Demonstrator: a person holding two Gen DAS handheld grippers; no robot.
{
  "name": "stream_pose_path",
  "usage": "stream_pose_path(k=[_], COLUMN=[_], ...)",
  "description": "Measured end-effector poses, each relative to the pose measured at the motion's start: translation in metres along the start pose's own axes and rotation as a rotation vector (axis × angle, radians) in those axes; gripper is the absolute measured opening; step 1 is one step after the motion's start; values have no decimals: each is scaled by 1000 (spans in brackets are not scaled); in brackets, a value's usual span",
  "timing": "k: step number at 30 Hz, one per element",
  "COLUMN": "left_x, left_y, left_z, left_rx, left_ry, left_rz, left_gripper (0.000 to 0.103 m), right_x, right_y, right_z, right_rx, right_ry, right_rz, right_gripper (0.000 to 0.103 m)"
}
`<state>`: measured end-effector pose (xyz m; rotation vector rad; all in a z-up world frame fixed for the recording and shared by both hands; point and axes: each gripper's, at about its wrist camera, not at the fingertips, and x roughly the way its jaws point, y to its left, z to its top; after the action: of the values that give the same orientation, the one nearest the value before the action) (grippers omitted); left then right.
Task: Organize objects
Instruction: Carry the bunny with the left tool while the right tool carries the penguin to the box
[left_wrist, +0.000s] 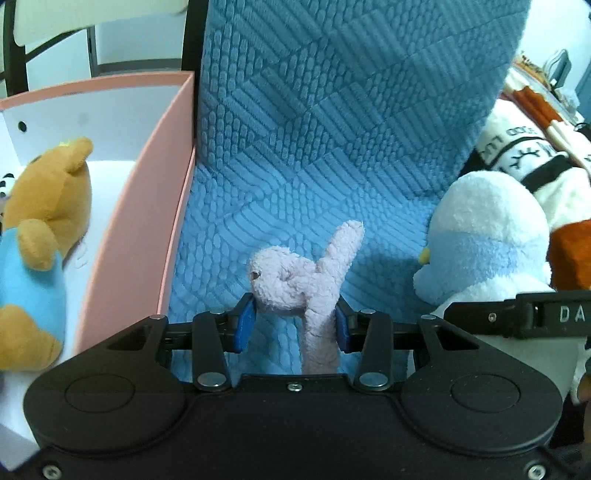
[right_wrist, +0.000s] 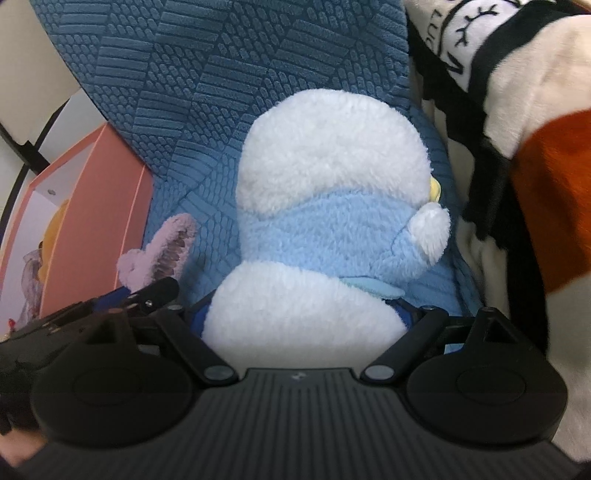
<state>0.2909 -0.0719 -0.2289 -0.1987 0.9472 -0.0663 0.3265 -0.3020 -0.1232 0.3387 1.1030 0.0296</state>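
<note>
Between the pink box (left_wrist: 147, 206) and the blue penguin (right_wrist: 332, 206), our left tool (left_wrist: 293, 321) clamps the lilac bunny (left_wrist: 314, 284) above the blue cushion (left_wrist: 332, 129) — only by its ears, so it could slip. Our right tool (right_wrist: 303, 321) straddles the penguin's base — whether it grips we cannot tell.

Close downward wrist views, shared sofa (left_wrist: 332, 110)

I'm seeing a nubbly pale-lilac plush rabbit (left_wrist: 295, 284) lying on a blue quilted cloth cover (left_wrist: 332, 129) with a ribbed, embossed weave. The white-and-blue fleece penguin (right_wrist: 332, 206) is looking fluffy. The pink cardboard box (left_wrist: 147, 221) is showing smooth, matt walls.
</note>
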Motion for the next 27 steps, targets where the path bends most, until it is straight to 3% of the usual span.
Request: stream_pose_path(k=[12, 20, 27], left_x=[-60, -105, -144], left_y=[18, 24, 41], left_z=[-3, 3, 28], left_rx=[-106, -91, -87], left_ry=[27, 32, 6], left_rz=[-70, -59, -57], left_gripper=[40, 40, 40], right_x=[-55, -87, -117], right_y=[21, 61, 102], right_z=[-3, -4, 11], right_rx=[-29, -107, -171], right_ry=[26, 61, 53], right_rz=[54, 92, 124], right_gripper=[90, 90, 90])
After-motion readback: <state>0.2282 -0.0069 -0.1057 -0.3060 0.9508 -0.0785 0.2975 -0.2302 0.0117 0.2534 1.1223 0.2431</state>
